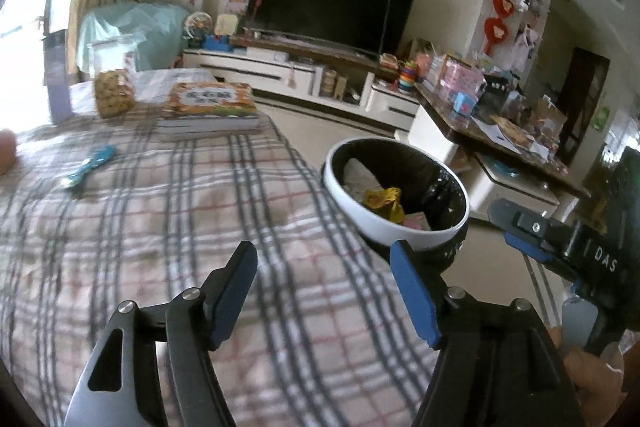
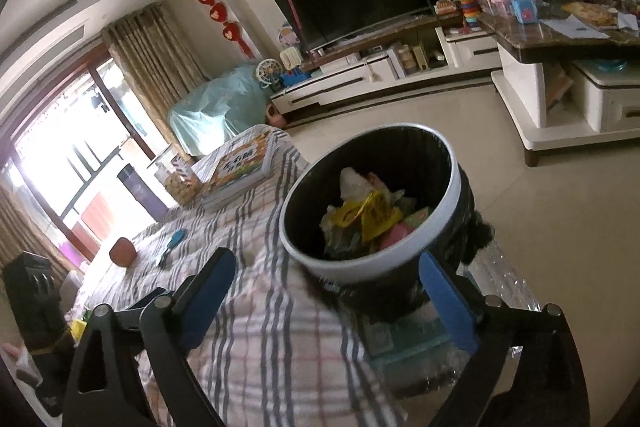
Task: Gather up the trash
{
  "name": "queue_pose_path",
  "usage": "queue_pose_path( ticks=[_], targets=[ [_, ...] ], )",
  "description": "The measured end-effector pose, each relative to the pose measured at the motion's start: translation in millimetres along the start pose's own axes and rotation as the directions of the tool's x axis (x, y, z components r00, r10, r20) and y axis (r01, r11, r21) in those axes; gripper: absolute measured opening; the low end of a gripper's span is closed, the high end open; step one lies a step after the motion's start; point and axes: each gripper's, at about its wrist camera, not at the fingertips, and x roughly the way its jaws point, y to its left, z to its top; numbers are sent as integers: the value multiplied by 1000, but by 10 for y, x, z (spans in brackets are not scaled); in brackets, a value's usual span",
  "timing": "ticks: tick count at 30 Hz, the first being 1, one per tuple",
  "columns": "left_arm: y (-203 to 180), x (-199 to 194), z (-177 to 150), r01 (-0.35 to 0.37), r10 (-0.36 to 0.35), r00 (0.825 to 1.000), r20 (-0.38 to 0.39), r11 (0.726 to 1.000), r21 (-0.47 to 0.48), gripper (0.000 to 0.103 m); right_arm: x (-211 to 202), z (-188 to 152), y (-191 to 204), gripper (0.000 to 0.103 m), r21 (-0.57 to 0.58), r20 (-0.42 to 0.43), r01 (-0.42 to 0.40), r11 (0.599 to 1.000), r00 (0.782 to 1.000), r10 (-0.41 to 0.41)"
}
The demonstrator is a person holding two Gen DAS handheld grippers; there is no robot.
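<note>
In the left wrist view, the left tool point(image 1: 322, 291) is seen spread with nothing between its pads above the plaid-covered desk point(image 1: 160, 227), while the trash bin point(image 1: 416, 241) stands just beside the desk edge with a yellow wrapper point(image 1: 384, 203) lying inside on other scraps. In the right wrist view, the right tool point(image 2: 332, 301) is likewise spread and empty before the bin, whose wrapper is judged light, soft and crinkly, best pinched at a raised fold.
</note>
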Motion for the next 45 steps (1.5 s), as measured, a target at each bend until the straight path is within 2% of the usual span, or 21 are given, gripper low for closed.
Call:
queue_pose_path(
  ticks=[5, 11, 14, 16, 19, 21, 24, 29, 38, 45],
  targets=[
    [42, -343, -229, -34, 33, 997, 64, 999, 4, 78, -155, -201, 167, 100, -43, 36, 19, 999, 999, -18],
    [56, -688, -392, -76, 74, 988, 139, 997, 11, 89, -359, -298, 371, 102, -108, 93, 62, 992, 994, -52],
    [73, -906, -462, -98, 95, 975, 200, 995, 7, 96, -528, -316, 500, 103, -151, 161, 90, 984, 985, -65],
    [56, -1042, -533, -134, 127, 961, 245, 991, 12, 102, -658, -361, 616, 103, -198, 234, 132, 971, 969, -84],
    [28, -1171, -642, -183, 171, 943, 285, 983, 16, 102, -709, -439, 699, 103, -233, 280, 188, 954, 953, -119],
    [16, -1213, -733, -208, 194, 937, 290, 978, 18, 102, -683, -488, 713, 103, -243, 278, 203, 949, 951, -132],
    [36, -1226, -849, -226, 212, 933, 291, 974, 14, 102, -643, -570, 725, 103, -259, 281, 214, 942, 950, -139],
    [48, -1225, -959, -253, 243, 927, 284, 967, -1, 102, -631, -705, 780, 103, -289, 325, 267, 919, 931, -168],
    [65, -1252, -933, -286, 275, 913, 300, 958, -9, 102, -605, -780, 782, 103, -286, 321, 254, 924, 934, -157],
    [86, -1234, -958, -293, 278, 909, 311, 956, 1, 102, -591, -817, 813, 103, -295, 317, 255, 921, 935, -158]
  ],
)
